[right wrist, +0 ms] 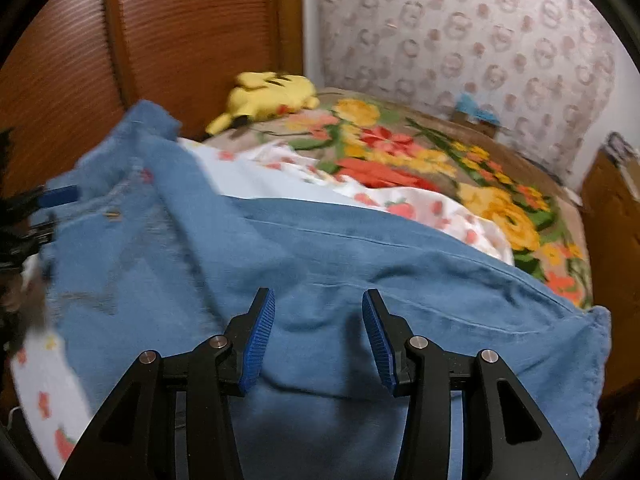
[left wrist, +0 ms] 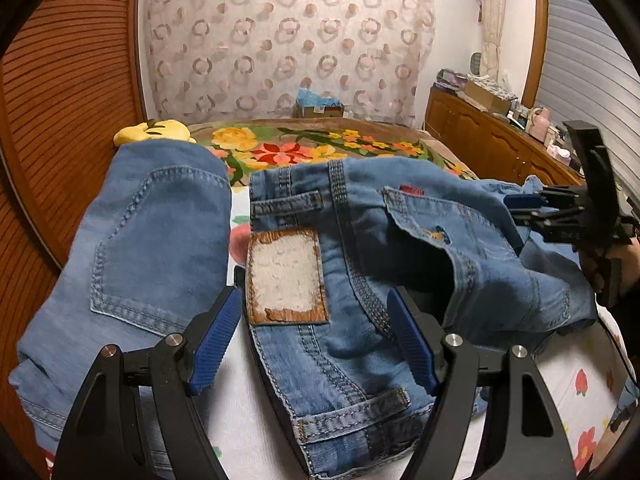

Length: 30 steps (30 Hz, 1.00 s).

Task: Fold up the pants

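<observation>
Two pairs of jeans are counted in the left wrist view: the pants [left wrist: 344,264] with the worn leather patch [left wrist: 286,276], waistband toward the camera, and a second, lighter pair [left wrist: 132,248] lying just beside them at left, both on the bed [left wrist: 248,412]. The lower edges of both are cut off by the frame and by the gripper bodies. The left gripper [left wrist: 316,340] is seen released — its blue pads stand wide on either side of the patch and waistband, pressing on nothing. The right gripper [right wrist: 318,340] is seen released as well, jaws apart over a spread trouser leg with no cloth between the pads; this view is motion-blurred, so seams at left are hard to make out. One yellow plush toy [right wrist: 272,94] is noted at the bed's far corner by the slatted wooden door [right wrist: 160,40]. Free bed surface remains beyond the denim — floral blanket [right wrist: 420,152] uncovered up to the curtain [left wrist: 288,40]. A cluttered dresser [left wrist: 492,136] bounds the right side.
</observation>
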Available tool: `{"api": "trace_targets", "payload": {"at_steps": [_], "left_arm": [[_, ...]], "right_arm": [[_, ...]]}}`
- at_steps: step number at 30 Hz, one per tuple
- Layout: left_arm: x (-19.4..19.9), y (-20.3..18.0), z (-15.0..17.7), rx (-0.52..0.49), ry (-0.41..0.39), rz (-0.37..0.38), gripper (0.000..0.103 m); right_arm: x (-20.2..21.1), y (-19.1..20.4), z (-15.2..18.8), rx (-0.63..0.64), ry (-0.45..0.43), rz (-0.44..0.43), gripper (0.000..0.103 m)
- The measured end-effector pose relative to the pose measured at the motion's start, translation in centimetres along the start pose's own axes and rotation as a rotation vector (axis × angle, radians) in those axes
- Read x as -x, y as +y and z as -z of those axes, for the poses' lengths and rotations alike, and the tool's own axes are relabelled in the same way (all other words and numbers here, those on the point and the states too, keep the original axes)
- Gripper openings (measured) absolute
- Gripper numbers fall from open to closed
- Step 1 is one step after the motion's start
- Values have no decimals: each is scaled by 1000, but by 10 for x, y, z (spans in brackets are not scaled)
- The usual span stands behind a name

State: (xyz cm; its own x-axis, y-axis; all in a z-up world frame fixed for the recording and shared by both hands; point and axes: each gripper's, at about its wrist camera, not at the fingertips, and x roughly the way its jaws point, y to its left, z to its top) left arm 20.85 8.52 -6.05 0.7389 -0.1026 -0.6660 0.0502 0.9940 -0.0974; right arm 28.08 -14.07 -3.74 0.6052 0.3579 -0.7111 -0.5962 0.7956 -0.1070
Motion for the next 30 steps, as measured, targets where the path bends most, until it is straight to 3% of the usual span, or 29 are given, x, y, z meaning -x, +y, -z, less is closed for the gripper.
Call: {"api": "trace_targets", "payload": {"at_steps": [7,20,24,30], "left_arm": [[-6,-1,4,-4,19,5,76],[-19,-2,9,-2,49,4,76],[-20,-4,13,-5,55,0,76],[-21,-5,13,-5,56,0,76]], "right_arm": [[-31,-5,-20,-24,75,25,49],[-41,-20,-31,-22,86,13,48],[-36,-18,-28,1,76,-19,13],[-9,-18,-31,28,-4,21,6]]}}
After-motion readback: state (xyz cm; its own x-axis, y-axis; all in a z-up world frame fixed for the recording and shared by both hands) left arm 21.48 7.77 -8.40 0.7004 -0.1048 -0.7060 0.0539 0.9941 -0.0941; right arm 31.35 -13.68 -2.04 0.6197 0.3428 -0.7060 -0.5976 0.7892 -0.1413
